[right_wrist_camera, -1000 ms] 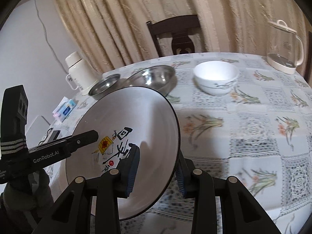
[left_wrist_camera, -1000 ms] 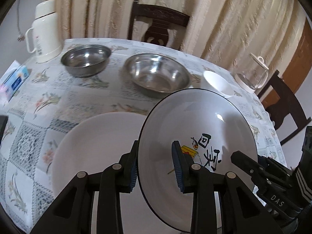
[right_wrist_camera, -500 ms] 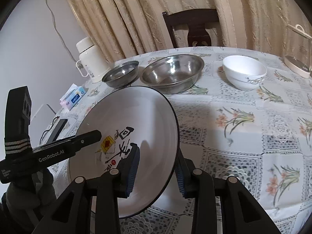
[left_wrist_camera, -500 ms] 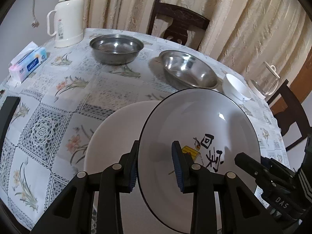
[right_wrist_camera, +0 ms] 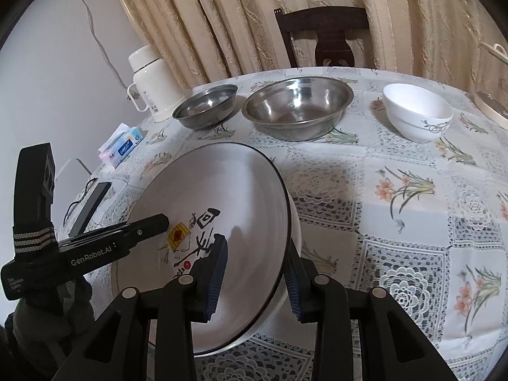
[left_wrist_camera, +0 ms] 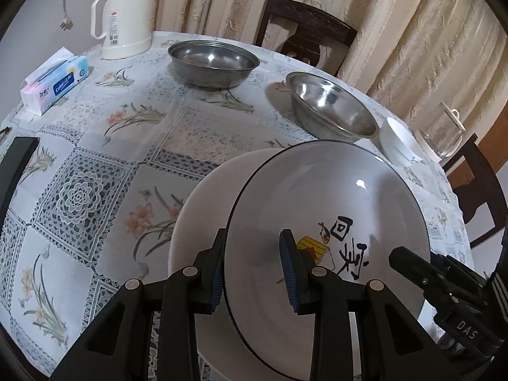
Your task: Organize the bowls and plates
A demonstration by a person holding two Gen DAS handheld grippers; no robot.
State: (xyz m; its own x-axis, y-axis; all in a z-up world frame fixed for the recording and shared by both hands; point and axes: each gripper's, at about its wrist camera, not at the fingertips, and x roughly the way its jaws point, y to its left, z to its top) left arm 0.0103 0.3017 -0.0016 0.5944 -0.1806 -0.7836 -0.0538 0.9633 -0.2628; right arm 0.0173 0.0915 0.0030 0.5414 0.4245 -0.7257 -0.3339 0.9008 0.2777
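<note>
1. White black-rimmed plate [left_wrist_camera: 333,197] held tilted above plain white plate [left_wrist_camera: 203,209] on surface [left_wrist_camera: 95,165].
2. Left gripper [left_wrist_camera: 252,268] jaws clamp its left rim.
3. Right gripper [right_wrist_camera: 255,274] jaws clamp its right rim.

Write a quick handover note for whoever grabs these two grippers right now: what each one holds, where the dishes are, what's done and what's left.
Left gripper and right gripper: each straddles the rim of the black-rimmed painted plate, on opposite sides; firm clamping unclear.
The plate is tilted over the plain white plate, not yet seated.
Far side: small steel bowl, large steel bowl, white bowl, all separate.
Left: lower the plate, release, then likely nest the bowls.
</note>
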